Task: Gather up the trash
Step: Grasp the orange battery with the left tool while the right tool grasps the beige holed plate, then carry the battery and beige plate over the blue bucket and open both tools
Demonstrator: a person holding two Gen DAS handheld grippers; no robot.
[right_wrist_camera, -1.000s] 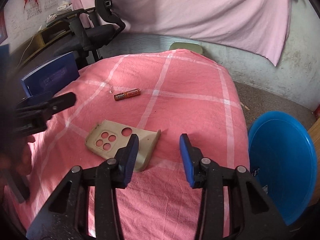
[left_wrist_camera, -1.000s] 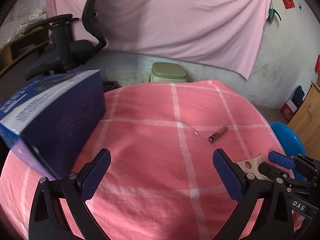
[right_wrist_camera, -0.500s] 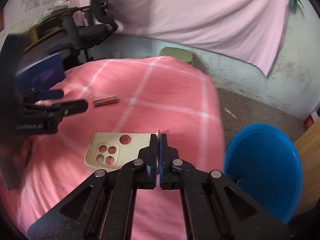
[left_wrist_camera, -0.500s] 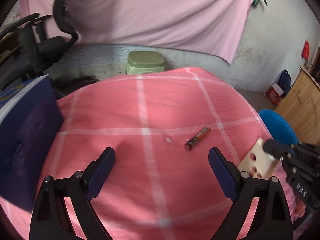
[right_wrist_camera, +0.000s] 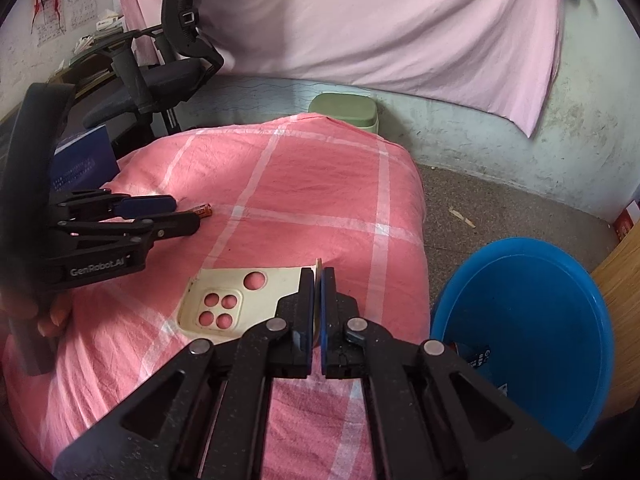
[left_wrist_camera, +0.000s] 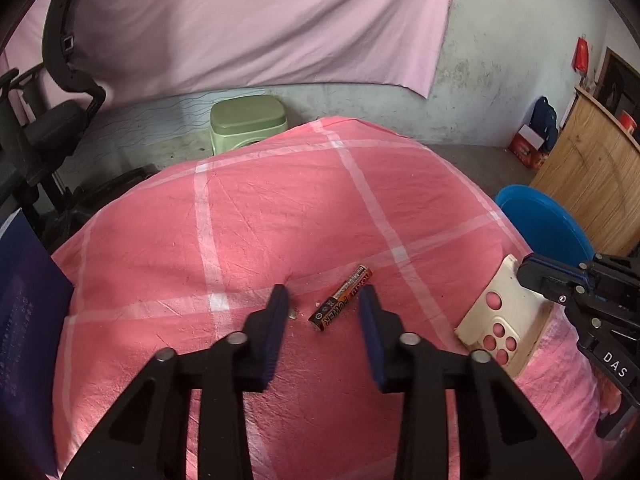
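1. We note only the left wrist view shows the battery (left_wrist_camera: 341, 298) label; it lies on the pink checked cloth (left_wrist_camera: 280, 216) between the closing fingers of the left gripper (left_wrist_camera: 324, 310), pads not touching it.
2. Right gripper (right_wrist_camera: 318, 280): pressed together on the edge of the cream phone case (right_wrist_camera: 240, 300), a thin hard shell with round holes.
3. Right of that gripper, the blue basin (right_wrist_camera: 560, 280) holds dark wrappers, visible only in the right wrist view.

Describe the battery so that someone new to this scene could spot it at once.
Start at the pink checked cloth covering the table. Near its middle, between the closing left gripper pads, lies the battery: a slim orange-and-black cylinder, unlike the flat cream phone case beside it.
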